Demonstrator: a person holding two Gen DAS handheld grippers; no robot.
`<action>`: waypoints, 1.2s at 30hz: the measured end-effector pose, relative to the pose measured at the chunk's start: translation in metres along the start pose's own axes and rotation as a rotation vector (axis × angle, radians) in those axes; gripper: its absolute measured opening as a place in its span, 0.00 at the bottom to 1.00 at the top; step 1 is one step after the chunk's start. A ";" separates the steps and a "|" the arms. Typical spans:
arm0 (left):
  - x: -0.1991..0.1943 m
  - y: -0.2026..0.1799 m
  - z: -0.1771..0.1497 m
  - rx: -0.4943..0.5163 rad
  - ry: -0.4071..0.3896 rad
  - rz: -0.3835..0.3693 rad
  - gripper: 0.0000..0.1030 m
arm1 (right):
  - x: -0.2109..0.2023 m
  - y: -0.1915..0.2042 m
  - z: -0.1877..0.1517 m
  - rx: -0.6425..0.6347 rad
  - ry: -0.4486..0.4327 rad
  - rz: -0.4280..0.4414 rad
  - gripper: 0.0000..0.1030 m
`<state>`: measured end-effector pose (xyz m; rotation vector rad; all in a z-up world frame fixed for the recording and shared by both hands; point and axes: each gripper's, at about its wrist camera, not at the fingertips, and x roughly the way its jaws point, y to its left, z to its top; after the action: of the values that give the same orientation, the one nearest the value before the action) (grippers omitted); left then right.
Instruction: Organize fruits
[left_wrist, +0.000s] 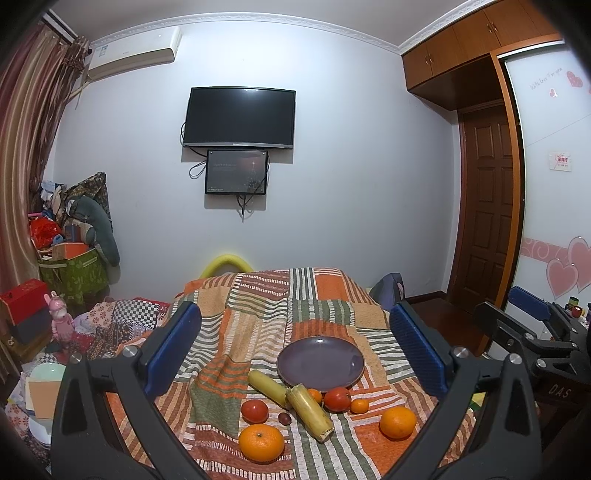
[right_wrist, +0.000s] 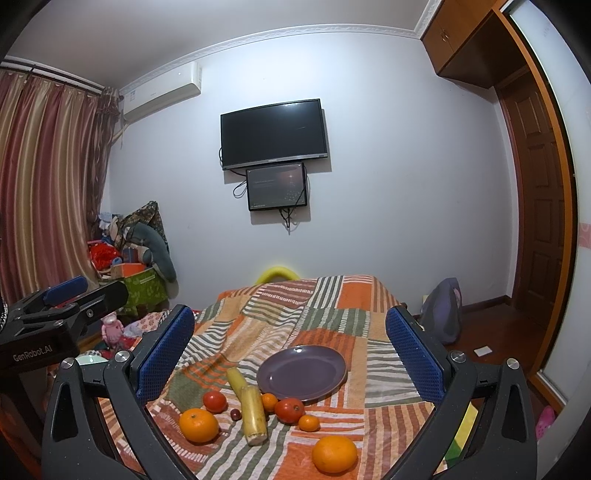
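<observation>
Nearest: left gripper (left_wrist: 293, 350) and right gripper (right_wrist: 290, 350), both spread wide, holding nothing. Fruit scattered on cloth (left_wrist: 332, 295) just before empty plate (left_wrist: 320, 363). Best to start with near orange (right_wrist: 334, 453), squeezing gently across its middle. Right view alone shows bag (right_wrist: 445, 314); left alone, heart stickers (left_wrist: 565, 273).

Four oranges (left_wrist: 261, 442), two tomatoes (left_wrist: 255, 411), one plate (left_wrist: 320, 363).

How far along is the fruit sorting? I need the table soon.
Nothing looks done: the purple plate is empty. Nothing is in hand; the left hand-held gripper and right hand-held gripper are both open. Left: oranges, tomatoes and sugarcane pieces all lie on the patchwork cloth.
</observation>
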<state>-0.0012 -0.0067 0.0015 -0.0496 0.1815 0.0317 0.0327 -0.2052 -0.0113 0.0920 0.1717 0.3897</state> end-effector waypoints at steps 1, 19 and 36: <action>0.000 0.000 0.000 0.000 -0.001 0.000 1.00 | 0.000 0.000 0.000 0.000 0.000 -0.001 1.00; 0.000 -0.001 -0.002 0.000 -0.001 -0.002 1.00 | 0.000 0.000 0.002 0.003 -0.002 0.003 1.00; -0.004 -0.002 -0.005 0.004 -0.006 -0.039 1.00 | -0.001 0.006 -0.001 -0.019 0.001 0.025 1.00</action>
<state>-0.0059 -0.0093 -0.0021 -0.0491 0.1742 -0.0072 0.0297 -0.1998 -0.0115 0.0748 0.1681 0.4163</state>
